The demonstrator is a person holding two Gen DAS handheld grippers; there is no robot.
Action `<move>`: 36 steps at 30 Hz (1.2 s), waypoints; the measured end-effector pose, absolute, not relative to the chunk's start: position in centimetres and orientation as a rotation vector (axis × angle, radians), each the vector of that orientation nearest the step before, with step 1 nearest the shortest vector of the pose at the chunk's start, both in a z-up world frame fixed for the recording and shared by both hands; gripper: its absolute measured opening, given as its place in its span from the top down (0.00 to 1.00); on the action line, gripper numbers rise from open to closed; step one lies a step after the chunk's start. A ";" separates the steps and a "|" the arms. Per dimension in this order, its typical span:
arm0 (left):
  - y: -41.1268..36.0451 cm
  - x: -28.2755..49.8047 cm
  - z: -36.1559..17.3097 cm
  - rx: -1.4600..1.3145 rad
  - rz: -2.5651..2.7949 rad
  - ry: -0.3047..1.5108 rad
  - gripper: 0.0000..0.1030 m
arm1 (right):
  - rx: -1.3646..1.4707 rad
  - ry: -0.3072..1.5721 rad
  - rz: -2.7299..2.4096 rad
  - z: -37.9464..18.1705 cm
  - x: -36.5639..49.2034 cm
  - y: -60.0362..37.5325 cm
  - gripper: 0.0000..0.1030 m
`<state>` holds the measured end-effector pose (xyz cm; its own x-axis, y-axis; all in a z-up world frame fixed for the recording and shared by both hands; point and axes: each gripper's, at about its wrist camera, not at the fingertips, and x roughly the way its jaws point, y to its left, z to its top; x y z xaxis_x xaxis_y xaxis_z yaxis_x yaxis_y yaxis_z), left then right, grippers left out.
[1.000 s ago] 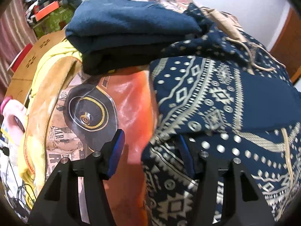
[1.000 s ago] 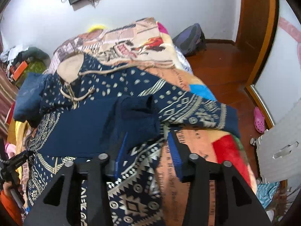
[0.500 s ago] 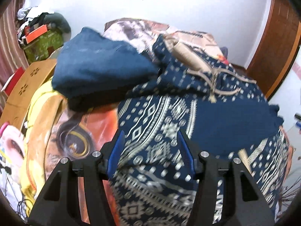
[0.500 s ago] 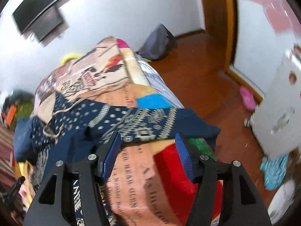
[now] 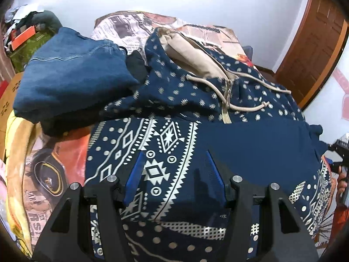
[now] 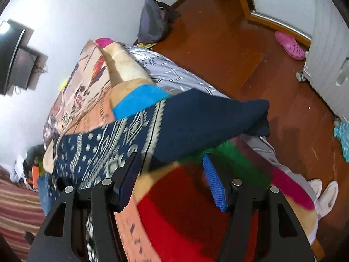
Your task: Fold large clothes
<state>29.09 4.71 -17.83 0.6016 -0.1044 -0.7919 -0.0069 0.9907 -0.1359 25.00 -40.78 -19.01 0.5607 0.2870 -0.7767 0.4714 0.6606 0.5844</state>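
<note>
Folded blue denim jeans (image 5: 72, 74) are being left stacked at left. The navy hooded sweatshirt with cream geometric pattern (image 5: 196, 118) is being spread over the printed bedspread (image 6: 174, 214). Left gripper (image 5: 174, 174) jaws are being held released above it; right gripper (image 6: 172, 179) jaws are being kept released beside the sleeve, nothing gripped.

The lower part of the hoodie (image 5: 250, 144) runs off the bottom edge at six o'clock, behind the gripper frame. A black garment (image 5: 136, 66) shows only a corner under the folded jeans (image 5: 72, 80). At three o'clock a hand (image 5: 342, 180) is cut by the rim. In the right wrist view the blanket (image 6: 185, 207) is smeared with blur, its print unreadable.
</note>
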 end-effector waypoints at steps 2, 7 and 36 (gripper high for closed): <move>4.4 29.3 -18.2 -0.122 -0.057 0.932 0.45 | 0.886 1.016 -0.132 -19.4 26.0 -41.1 0.46; 4.1 29.4 -19.0 -0.122 -0.056 0.951 0.45 | 0.798 1.023 -0.167 -18.7 27.3 -40.5 0.70; 6.4 24.5 -15.7 -0.107 -0.052 0.871 0.45 | 0.337 0.829 0.259 -4.7 26.8 -20.2 0.93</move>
<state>24.52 6.44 -15.66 0.6429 -0.0889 -0.7607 0.0017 0.9934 -0.1147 26.75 -20.20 -4.73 0.6497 0.3529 -0.6733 -0.0931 0.9160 0.3903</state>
